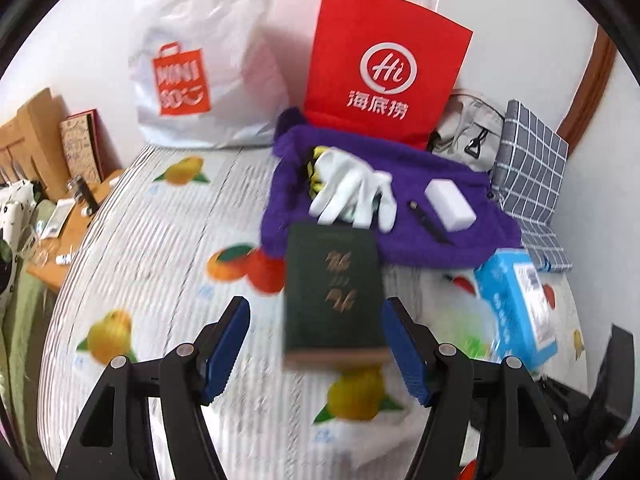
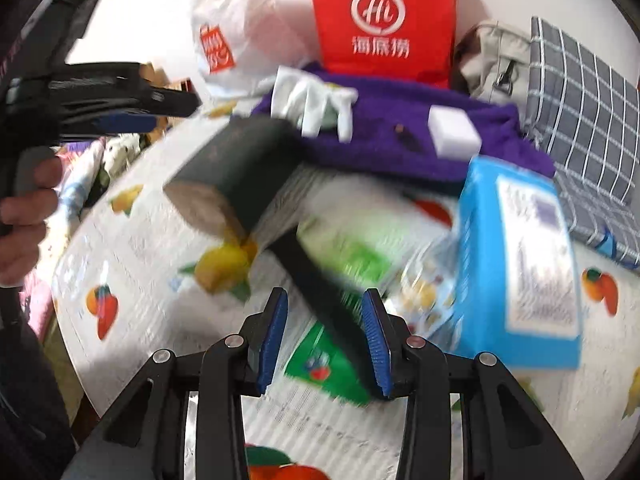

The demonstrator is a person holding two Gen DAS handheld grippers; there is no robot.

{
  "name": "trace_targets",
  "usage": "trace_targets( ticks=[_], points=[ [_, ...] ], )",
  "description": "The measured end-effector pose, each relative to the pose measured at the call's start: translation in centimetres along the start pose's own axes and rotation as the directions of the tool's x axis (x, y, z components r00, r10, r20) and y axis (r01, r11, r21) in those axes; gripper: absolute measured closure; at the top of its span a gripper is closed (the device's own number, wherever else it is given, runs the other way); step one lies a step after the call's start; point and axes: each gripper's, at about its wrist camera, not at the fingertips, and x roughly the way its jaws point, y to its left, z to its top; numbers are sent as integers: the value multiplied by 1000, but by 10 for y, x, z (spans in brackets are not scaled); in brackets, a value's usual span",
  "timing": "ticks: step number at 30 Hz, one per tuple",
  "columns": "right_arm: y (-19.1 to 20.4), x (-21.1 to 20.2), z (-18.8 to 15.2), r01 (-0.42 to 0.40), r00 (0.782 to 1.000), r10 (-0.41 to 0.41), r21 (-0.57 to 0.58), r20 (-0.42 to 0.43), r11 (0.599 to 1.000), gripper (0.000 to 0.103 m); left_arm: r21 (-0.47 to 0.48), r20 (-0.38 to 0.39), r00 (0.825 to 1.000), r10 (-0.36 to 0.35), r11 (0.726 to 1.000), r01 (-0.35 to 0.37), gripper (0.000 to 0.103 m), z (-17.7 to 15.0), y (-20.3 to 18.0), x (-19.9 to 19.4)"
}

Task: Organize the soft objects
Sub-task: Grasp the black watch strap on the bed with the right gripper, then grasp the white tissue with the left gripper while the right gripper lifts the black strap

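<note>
My left gripper [image 1: 316,344] is wide open with nothing in it, and the dark green book [image 1: 334,292] lies between its fingers, not touching them. My right gripper [image 2: 325,338] is open too; a black bar crosses between its fingers, but I cannot tell if they touch it. One purple fuzzy towel [image 1: 420,216] lies past the book on the fruit-print cloth [image 1: 160,240]. On the towel I count one pair of white gloves [image 1: 352,192] and one white sponge block [image 1: 450,202]. One blue tissue pack [image 2: 516,264] sits to my right.

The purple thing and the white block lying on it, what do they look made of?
The purple cloth looks like fuzzy fleece or terry: matte, nubby and rumpled. The white block looks like matte foam, perhaps a cleaning sponge: plain, smooth faces and soft edges, though touch would settle it.
</note>
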Motion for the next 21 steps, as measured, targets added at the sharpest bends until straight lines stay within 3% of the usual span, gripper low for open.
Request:
trace_targets(
  ticks=[5,10,15,21],
  points=[
    [7,20,-2,82,997,-83,-34,-11,996,64,-60,-28,999,-33,998,32,37,-27,18,3],
    [13,40,1,145,988,-148,-85,-40,986,64,-44,-35,997,-71,997,69,37,-38,19,4],
    [8,33,7,112,993,-114,-48,-40,993,86,-50,-46,991,-124,991,121,37,-40,25,8],
    [-1,7,10,60,998,-60,55,-8,997,86,-46,-48,983,-178,983,176,37,-42,31,7]
  ],
)
